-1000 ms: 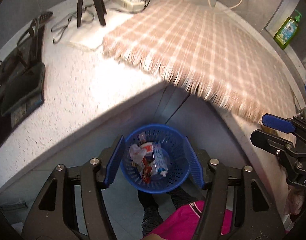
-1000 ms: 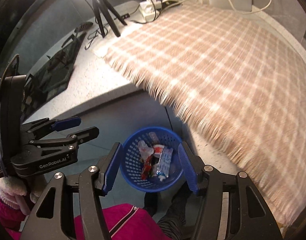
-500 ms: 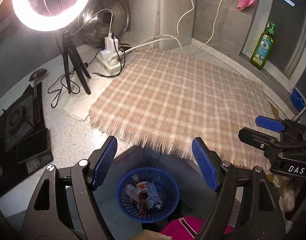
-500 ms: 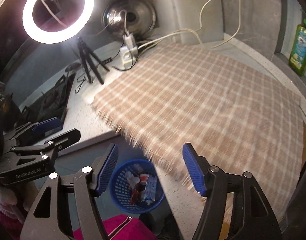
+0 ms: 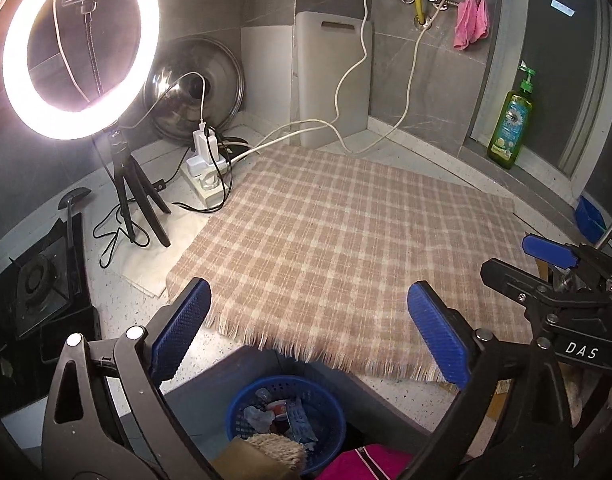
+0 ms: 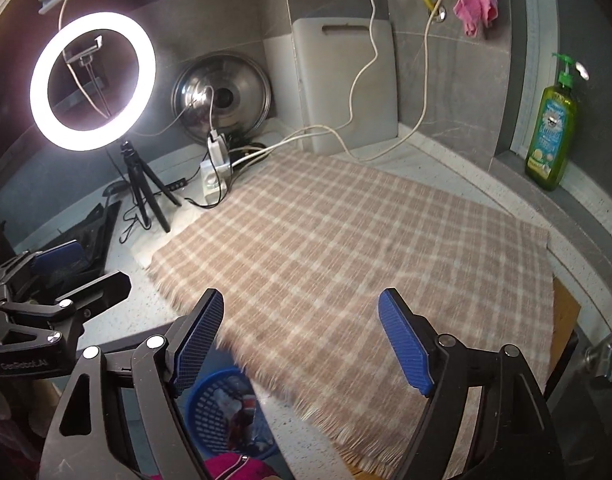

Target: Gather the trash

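Lettering "DAS" on right gripper (image 5: 554,276); "GenRobot.AI" on left gripper (image 6: 62,276). Both fingers spread, grasping nothing.

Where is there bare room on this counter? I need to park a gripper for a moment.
The plaid cloth is bare across its whole top, between the cutting board behind and the fringe in front. A speckled counter strip lies free between cloth and stove. Crowded: the back-left corner, with ring light tripod, power strip and cables.

Blue basket (image 5: 286,420) of wrappers (image 5: 296,420), upright on floor
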`<state>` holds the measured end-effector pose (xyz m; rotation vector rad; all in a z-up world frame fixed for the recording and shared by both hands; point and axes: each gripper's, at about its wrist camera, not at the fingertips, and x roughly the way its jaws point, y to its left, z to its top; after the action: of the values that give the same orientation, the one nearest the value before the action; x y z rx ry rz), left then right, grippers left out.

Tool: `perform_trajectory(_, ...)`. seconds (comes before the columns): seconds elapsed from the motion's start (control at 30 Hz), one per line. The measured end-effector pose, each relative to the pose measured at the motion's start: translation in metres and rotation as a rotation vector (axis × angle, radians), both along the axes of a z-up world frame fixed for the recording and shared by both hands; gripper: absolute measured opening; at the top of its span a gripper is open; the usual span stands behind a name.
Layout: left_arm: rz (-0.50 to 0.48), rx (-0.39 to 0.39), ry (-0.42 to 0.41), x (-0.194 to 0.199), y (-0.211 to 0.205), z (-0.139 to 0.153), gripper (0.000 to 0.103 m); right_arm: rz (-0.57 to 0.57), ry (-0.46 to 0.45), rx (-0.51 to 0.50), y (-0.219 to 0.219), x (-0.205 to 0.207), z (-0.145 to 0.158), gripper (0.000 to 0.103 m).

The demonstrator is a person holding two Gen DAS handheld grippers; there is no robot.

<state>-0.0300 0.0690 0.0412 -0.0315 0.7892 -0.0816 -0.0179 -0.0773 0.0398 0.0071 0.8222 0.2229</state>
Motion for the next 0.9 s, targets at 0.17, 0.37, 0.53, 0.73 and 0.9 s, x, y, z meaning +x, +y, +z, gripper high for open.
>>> perform_trajectory(0.17, 0.010, 0.008, -0.009, 0.003, -0.006, 0.004, 0.102, -0.005, -0.023, -0.013, -0.006, 0.004, 0.003, 0.080)
perform_trajectory(0.37, 0.015, 0.003, -0.009, 0.004, -0.008, 0.007, 0.102, -0.007, -0.040, -0.014, -0.009, 0.005, 0.006, 0.080)
perform_trajectory(0.53, 0.016, 0.011, -0.013, 0.005, -0.012, 0.009, 0.102, -0.011, -0.050, -0.008, -0.011, 0.006, 0.007, 0.080)
perform_trajectory(0.73, 0.014, 0.010, -0.014, 0.005, -0.014, 0.010, 0.102, -0.012, -0.050, 0.011, -0.016, 0.008, 0.007, 0.080)
perform_trajectory(0.9, 0.015, 0.011, -0.014, 0.006, -0.015, 0.010, 0.102, -0.014, -0.052, 0.012, -0.019, 0.011, 0.007, 0.080)
